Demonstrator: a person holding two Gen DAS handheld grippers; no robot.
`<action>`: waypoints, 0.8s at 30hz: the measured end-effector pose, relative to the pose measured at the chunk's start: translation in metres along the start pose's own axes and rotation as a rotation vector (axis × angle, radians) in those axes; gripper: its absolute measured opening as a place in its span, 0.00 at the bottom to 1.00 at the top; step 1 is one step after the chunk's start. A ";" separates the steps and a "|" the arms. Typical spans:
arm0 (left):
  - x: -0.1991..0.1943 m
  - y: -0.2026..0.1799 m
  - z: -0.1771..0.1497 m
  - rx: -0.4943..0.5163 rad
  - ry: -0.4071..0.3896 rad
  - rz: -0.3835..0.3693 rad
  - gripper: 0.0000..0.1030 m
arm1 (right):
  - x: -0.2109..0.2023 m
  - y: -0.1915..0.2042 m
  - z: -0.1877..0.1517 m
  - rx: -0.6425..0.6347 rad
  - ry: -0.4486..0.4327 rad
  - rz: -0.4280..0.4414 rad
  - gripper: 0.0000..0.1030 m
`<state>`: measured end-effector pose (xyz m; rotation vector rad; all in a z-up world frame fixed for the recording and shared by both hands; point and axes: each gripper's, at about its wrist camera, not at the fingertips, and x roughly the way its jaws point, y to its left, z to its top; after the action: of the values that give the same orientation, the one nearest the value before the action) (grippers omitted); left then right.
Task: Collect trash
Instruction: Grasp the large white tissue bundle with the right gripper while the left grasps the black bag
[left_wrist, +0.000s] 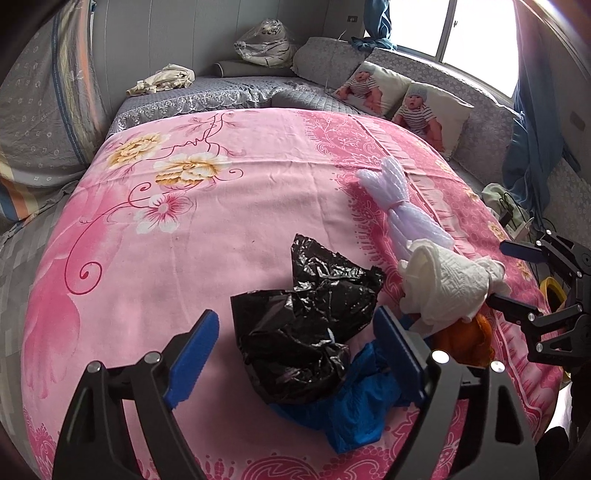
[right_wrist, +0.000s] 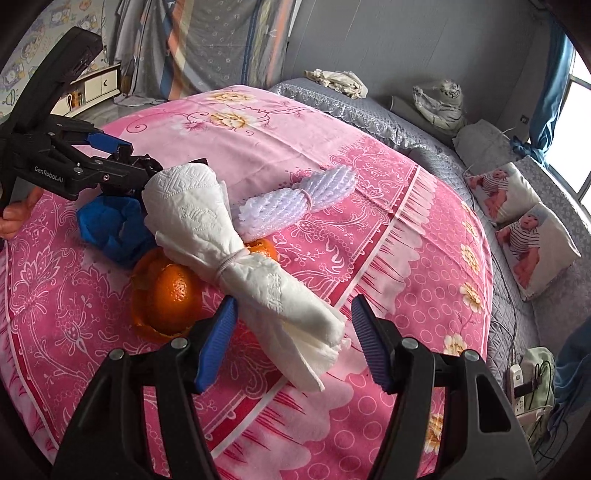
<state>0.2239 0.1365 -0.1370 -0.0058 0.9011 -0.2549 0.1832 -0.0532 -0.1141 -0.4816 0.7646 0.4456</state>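
**Trash gathered on the pink bedspread, both grippers over it**

I'm working over a pink floral bedspread (right_wrist: 369, 206) laid across a grey quilted bed, with two baby-print cushions (left_wrist: 402, 96) by the window.

The rolled paper towel (right_wrist: 236, 243), tied near its middle with a band, runs lengthwise from the far left down toward my right gripper (right_wrist: 293, 343), its loose end pointing at me. That end lies between my right jaws, which stand apart; the near end seems close to the left pad, but I cannot tell whether it touches. Nothing is gripped there.

Under the towel sits orange peel (right_wrist: 166, 295), cupped open. Behind the towel a white foam net bundle (right_wrist: 295, 203), also tied at the waist, lies crosswise, its long axis running left to right in the right wrist view.

My left gripper (left_wrist: 295, 354) has its jaws wide open around a crumpled black plastic bag (left_wrist: 314, 314), neither pad pressing it. A blue plastic bag (left_wrist: 365, 406) lies beneath and just nearer me.

The left gripper's body reads "GenRoboLAI" in the right wrist view.
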 end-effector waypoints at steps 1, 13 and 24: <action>0.002 0.000 0.001 0.008 0.006 0.009 0.70 | 0.003 0.002 0.002 -0.008 0.006 0.006 0.55; 0.018 -0.006 0.006 0.048 0.043 0.024 0.42 | 0.023 0.015 0.015 -0.027 0.037 0.054 0.34; 0.009 0.021 0.006 -0.046 0.012 0.059 0.23 | 0.013 0.023 0.017 0.014 0.041 0.172 0.26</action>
<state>0.2382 0.1546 -0.1429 -0.0199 0.9179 -0.1795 0.1887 -0.0228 -0.1186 -0.4147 0.8516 0.5921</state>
